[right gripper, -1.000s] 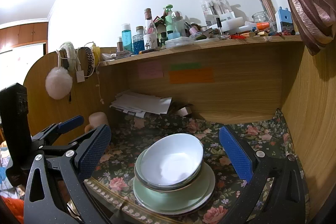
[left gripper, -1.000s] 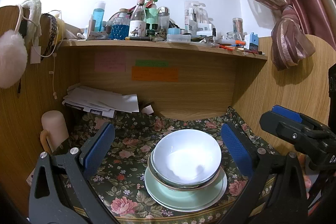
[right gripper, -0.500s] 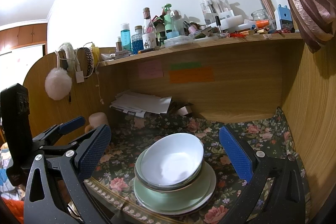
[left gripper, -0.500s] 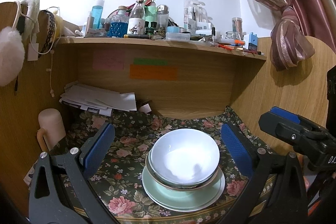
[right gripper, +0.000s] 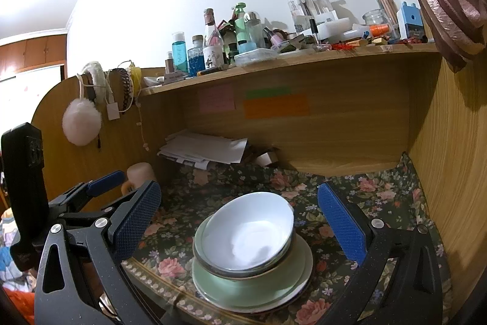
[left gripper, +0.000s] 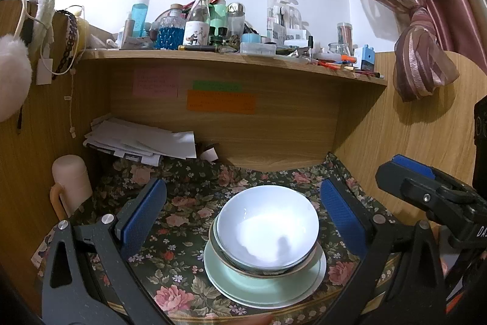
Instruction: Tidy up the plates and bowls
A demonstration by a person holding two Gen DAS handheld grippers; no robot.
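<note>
I'm looking down both cameras at the stack, and very little has moved in the last second: the white bowl (left gripper: pixel 269 229) sits where it sat, nested in a second bowl (left gripper: pixel 261 271) on the pale green plate (left gripper: pixel 261 287), all near the front edge of the floral cloth (left gripper: pixel 182 230). What has changed is my framing; the left view has drifted back and up a touch, so the stack reads slightly lower and the shelf (left gripper: pixel 231 58) with its bottles slightly further off. My left gripper (left gripper: pixel 243 215) hangs with its blue pads spread wide either side of the stack, gripping nothing, and the right gripper (right gripper: pixel 240 221) is the same, jaws released and empty, the bowl between them but untouched. From the right view the white bowl looks tilted in its seat, leaning toward the left. I read this as the stacking done, or close to it, with both tools backing off; if anything's left, it's levelling that top bowl.
</note>
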